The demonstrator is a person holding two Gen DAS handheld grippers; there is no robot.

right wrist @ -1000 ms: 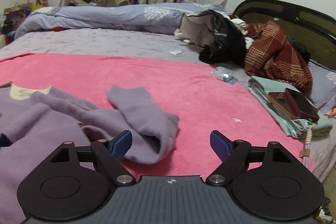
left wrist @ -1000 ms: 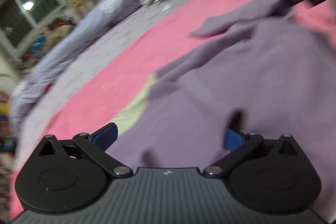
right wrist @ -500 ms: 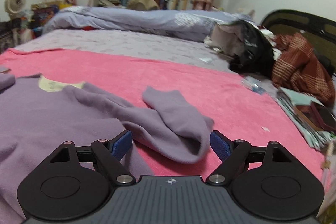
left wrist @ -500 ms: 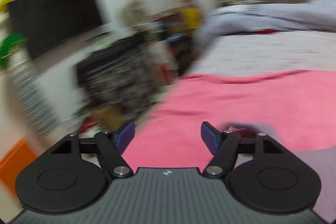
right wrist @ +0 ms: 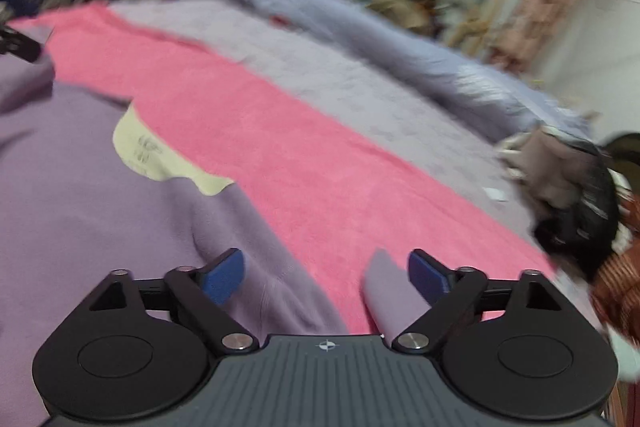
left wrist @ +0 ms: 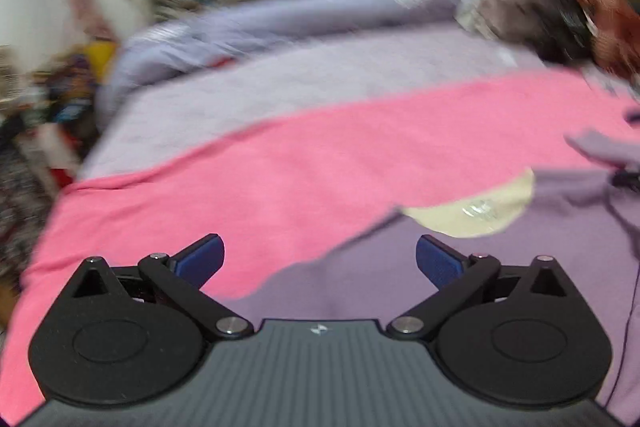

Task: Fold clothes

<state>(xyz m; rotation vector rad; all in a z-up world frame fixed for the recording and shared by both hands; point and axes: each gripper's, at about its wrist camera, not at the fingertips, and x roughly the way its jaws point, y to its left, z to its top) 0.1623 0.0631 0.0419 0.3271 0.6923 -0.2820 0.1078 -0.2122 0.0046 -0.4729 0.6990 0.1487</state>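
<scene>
Left tool [left wrist: 320, 259]: jaws spread wide and empty, just opened further; it hovers over the near left shoulder edge of the purple sweater [left wrist: 500, 275], where purple meets the pink blanket [left wrist: 300, 163].

Right tool [right wrist: 325, 273]: released, jaws just widened, nothing pressed between the pads; the sweater's shoulder lies under its left finger and a purple sleeve end [right wrist: 384, 291] sits just beside its right finger.

Sweater: spread flat on the pink blanket on the bed, cream collar lining [right wrist: 156, 155] facing up, toward the far side.

Beyond: a lilac bedspread [left wrist: 320, 83] and a rolled pale-blue duvet [right wrist: 400, 51], then a dark heap of clothes [right wrist: 580, 207] at far right; window and clutter are blurred.

Risk: both views smear with motion, so a pinch taken now could catch blanket along with the knit, or grab one layer only and drag the sweater askew. The loose sleeve end could slip out of a fold if it is taken too near its tip.

Change: a second ago the left tool looked over the sweater's body and the right faced the crumpled sleeve; both views have swung round, and the right view now shows the collar.
</scene>
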